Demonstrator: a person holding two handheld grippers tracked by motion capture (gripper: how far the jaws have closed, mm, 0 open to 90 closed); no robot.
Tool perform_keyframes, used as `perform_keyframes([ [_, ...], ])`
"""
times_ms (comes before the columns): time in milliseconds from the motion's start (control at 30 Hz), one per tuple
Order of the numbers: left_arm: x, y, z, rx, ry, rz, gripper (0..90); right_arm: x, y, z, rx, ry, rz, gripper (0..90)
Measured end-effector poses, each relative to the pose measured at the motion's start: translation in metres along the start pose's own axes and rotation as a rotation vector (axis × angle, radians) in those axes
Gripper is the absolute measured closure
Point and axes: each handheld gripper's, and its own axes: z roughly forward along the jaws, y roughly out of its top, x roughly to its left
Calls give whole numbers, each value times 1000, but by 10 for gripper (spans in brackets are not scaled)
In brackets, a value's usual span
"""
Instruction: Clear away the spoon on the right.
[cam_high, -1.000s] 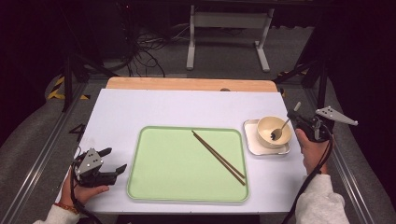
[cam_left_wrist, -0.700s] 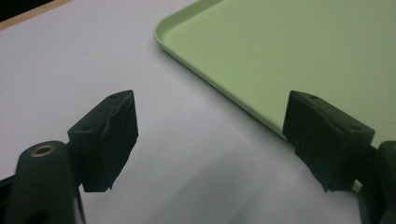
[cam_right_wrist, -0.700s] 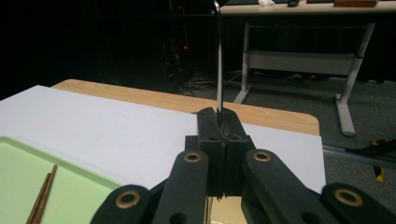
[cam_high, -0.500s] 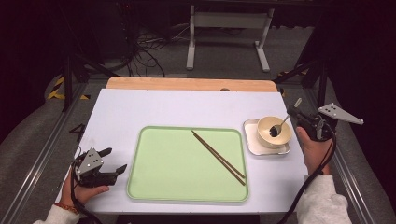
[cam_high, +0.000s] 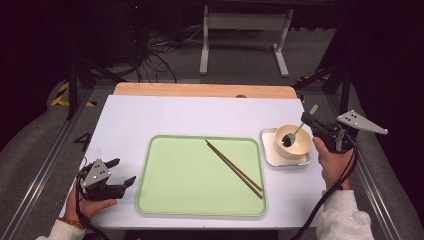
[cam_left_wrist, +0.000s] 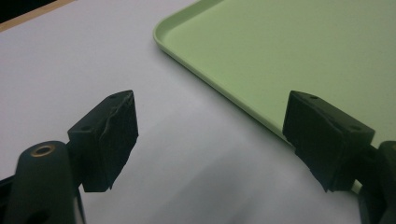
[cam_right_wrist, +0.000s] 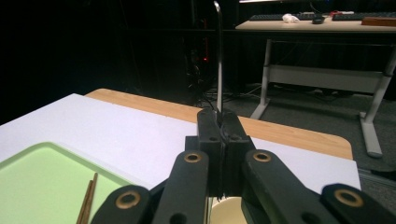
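a white table (cam_high: 165, 115) with a bare wooden strip along its far edge carries a pale green tray (cam_high: 200, 210), rectangular with rounded corners and a low raised rim. two thin brown chopsticks (cam_high: 234, 168) lie side by side on the tray's smooth floor, slanting toward its near right corner. just right of the tray sits a small white square dish (cam_high: 269, 155) with a round cream bowl (cam_high: 300, 149) on it. a spoon (cam_high: 291, 137) leans in the bowl, its dark scoop down inside and its slim handle rising to the right. the right gripper (cam_high: 307, 120) is clenched on that handle; in the right gripper view the handle (cam_right_wrist: 218, 60) stands up thin and shiny from between the pressed black jaws. the left gripper (cam_high: 121, 172) rests on the table just left of the tray, released, its blocky matte pads (cam_left_wrist: 114, 135) spread wide with nothing between them.
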Motion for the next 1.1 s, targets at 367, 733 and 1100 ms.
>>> perform_keyframes([
  [367, 0, 0, 0, 2, -6, 0, 190, 19, 6, 1, -9, 51, -27, 899],
  [733, 0, 0, 1, 7, -7, -1, 190, 37, 3, 11, 8, 107, -43, 898],
  [1100, 0, 0, 1, 7, -8, 1, 190, 52, -8, 26, 58, 167, -52, 898],
])
